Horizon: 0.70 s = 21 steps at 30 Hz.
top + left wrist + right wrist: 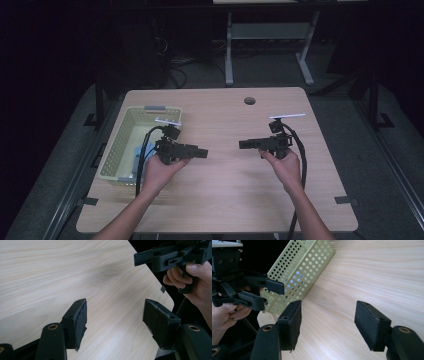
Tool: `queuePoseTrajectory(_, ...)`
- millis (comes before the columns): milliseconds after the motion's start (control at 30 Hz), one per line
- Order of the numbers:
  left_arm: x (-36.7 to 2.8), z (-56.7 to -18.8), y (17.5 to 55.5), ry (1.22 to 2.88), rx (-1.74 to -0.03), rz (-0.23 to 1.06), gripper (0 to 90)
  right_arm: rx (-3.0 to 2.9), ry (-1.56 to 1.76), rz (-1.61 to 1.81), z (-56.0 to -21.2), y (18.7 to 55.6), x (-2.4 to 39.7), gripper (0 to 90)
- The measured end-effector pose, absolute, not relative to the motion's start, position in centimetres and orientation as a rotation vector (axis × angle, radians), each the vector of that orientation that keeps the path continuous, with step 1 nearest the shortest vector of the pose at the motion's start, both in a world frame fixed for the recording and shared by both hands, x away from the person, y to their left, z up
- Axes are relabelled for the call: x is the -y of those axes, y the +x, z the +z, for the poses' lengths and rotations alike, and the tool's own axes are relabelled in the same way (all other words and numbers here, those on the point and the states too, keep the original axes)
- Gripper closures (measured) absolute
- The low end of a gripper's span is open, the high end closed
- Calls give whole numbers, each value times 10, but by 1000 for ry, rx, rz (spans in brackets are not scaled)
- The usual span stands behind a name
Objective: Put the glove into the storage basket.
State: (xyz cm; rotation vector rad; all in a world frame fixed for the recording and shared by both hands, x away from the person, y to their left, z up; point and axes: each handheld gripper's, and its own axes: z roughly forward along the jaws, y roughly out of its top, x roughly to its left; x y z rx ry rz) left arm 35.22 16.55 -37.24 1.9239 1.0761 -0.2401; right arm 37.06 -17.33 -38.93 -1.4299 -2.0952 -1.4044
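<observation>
Two black hand-held grippers face each other above a light wooden table [225, 190]. My left gripper [204, 152] points right, beside a pale green perforated basket [125, 125]; its jaws stand open with bare wood between them [116, 305]. My right gripper [242, 144] points left, and its jaws are also open over bare table [328, 305]. A gap of tabletop separates the two tips. The left gripper view has the right gripper [140, 258] at top right, held in a hand [197, 282]. In the right gripper view, the left gripper [270, 296] sits in front of the basket [307, 267].
Something blue [139, 152] lies inside the basket. A round cable hole [249, 100] sits near the table's far edge. Beyond the table stands the frame of another desk [270, 45] on a dark floor. Cables trail from both grippers toward the near edge.
</observation>
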Motion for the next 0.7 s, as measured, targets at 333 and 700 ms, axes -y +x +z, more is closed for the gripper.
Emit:
queuePoseTrajectory(333, -154, -381, 347, 1922, -1069, -261, 339, 2073, -1467, -1390, -398, 366, 190, 379)
queuePoseTrajectory(700, -144, -390, 343, 1928, -1047, -280, 325, 2054, -1503, -1381, -408, 360, 206, 378)
